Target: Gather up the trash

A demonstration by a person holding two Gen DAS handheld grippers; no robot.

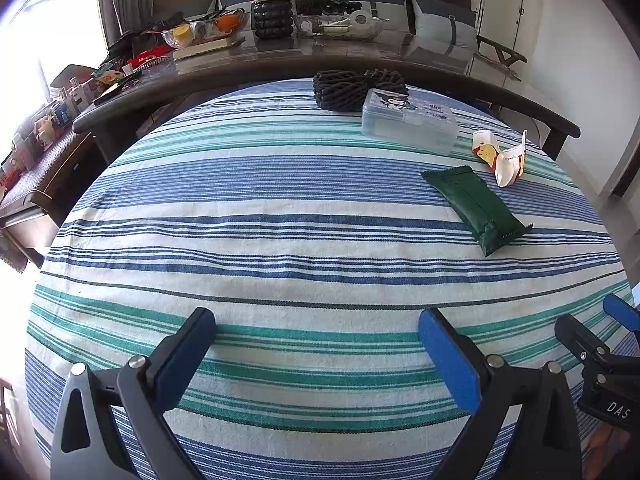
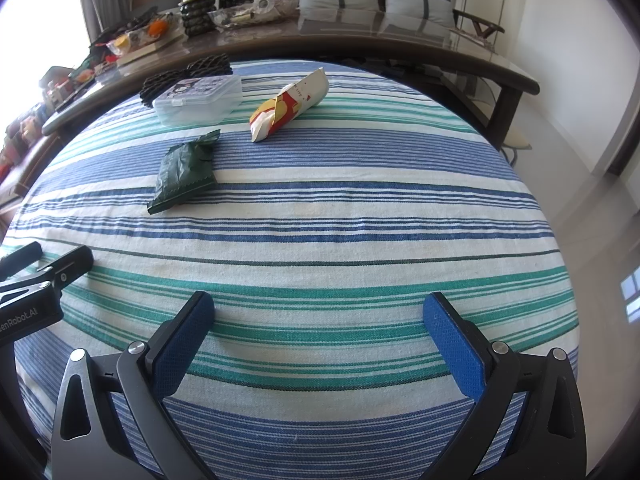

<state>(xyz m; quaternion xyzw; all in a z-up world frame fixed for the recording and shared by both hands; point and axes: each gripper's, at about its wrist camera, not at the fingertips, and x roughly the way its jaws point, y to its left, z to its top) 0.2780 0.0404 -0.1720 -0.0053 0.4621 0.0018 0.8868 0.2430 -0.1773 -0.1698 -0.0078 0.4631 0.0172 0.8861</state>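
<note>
A dark green wrapper (image 1: pixel 478 210) (image 2: pixel 184 172) lies flat on the striped cloth, right of centre in the left wrist view. Beyond it lies a crumpled white, red and yellow wrapper (image 1: pixel 502 156) (image 2: pixel 290 104). My left gripper (image 1: pixel 316 334) hovers open over the near part of the cloth, with nothing between its fingers. My right gripper (image 2: pixel 320 320) is open too, empty, and well short of both wrappers. Each gripper shows at the edge of the other's view.
A clear plastic box with a cartoon lid (image 1: pixel 410 122) (image 2: pixel 198 100) and a coil of dark rope (image 1: pixel 352 88) (image 2: pixel 182 74) sit at the cloth's far side. Behind runs a dark table (image 1: pixel 420 62) loaded with bowls, a vase and clutter. Tiled floor (image 2: pixel 592 216) lies to the right.
</note>
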